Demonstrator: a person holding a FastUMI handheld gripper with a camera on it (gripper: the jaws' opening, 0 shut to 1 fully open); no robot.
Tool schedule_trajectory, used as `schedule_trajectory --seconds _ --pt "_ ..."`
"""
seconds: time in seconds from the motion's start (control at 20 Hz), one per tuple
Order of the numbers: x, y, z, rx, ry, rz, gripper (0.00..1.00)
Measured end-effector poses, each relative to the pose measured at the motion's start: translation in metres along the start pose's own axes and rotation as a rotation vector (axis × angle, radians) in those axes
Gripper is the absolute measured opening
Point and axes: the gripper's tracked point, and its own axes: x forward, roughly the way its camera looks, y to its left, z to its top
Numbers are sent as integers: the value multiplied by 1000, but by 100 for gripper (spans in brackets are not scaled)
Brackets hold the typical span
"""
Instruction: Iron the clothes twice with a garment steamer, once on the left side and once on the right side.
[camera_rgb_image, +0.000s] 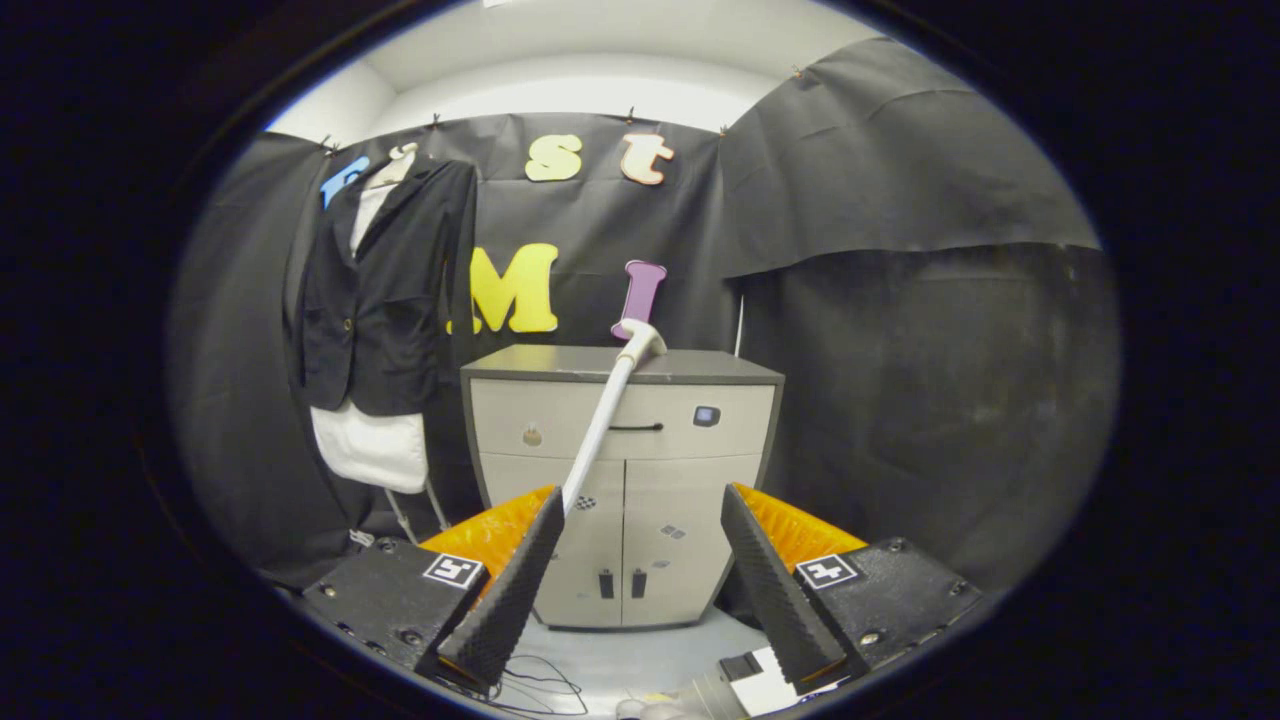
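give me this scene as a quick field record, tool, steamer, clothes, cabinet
tool: tool open, fingers apart, gripping nothing
steamer: white steamer wand slants up beyond the fingers, its head at the cabinet top's level
clothes: black jacket over a white garment, hanging beside the cabinet on the booth wall
cabinet: grey cabinet ahead of the fingers, drawer and doors closed
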Motion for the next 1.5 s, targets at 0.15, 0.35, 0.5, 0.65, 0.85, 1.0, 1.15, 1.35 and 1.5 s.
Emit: schedule_trajectory --seconds 0.15,0.35,0.5,0.65,0.85,1.0,1.15,1.35,1.5 --pt "42 -16 27 5 -11 2 99" --pt "112 -27 64 34 1 30 99" --pt "168 -33 93 40 7 56 99" --pt "221 -29 111 46 40 105 99" --pt "285 -13 126 45 78 177 99" --pt "326 4 120 72 154 232 99" --pt "356 19 108 101 218 276 97" --pt "376 33 96 165 301 314 93" --pt "387 42 99 169 311 324 85"
